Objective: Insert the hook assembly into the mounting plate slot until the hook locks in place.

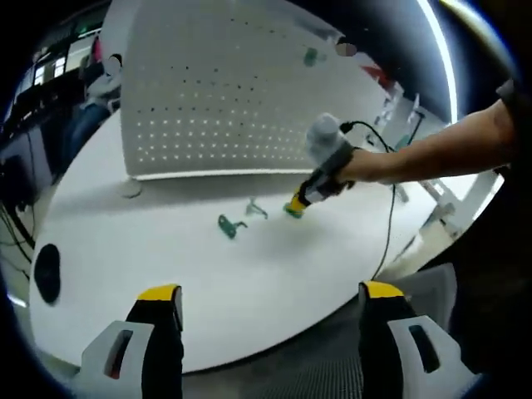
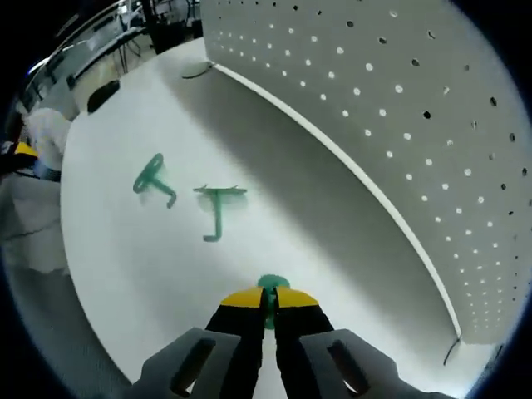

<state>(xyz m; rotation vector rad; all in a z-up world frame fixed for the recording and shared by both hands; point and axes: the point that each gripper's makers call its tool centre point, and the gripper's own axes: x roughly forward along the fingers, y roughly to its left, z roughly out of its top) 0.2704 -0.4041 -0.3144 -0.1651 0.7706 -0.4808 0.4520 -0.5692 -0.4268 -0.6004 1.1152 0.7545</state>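
Observation:
A white pegboard mounting plate point(image 1: 216, 91) stands upright at the back of the white table point(image 1: 166, 266). Two green hooks point(image 1: 229, 224) point(image 1: 256, 209) lie on the table in front of it. In the right gripper view the same hooks point(image 2: 154, 181) point(image 2: 218, 208) lie ahead and to the left, with the plate point(image 2: 374, 108) on the right. My right gripper point(image 2: 270, 301) is shut on a third green hook piece point(image 2: 272, 284), low over the table. From the left gripper view it point(image 1: 295, 206) sits just right of the loose hooks. My left gripper point(image 1: 270, 293) hangs open near the table's front edge, holding nothing.
A person's arm point(image 1: 432, 150) reaches in from the right, and a black cable point(image 1: 391, 224) trails off the table edge. A black oval object point(image 1: 46, 270) lies at the left of the table. A small green item point(image 1: 310, 56) sits high on the plate.

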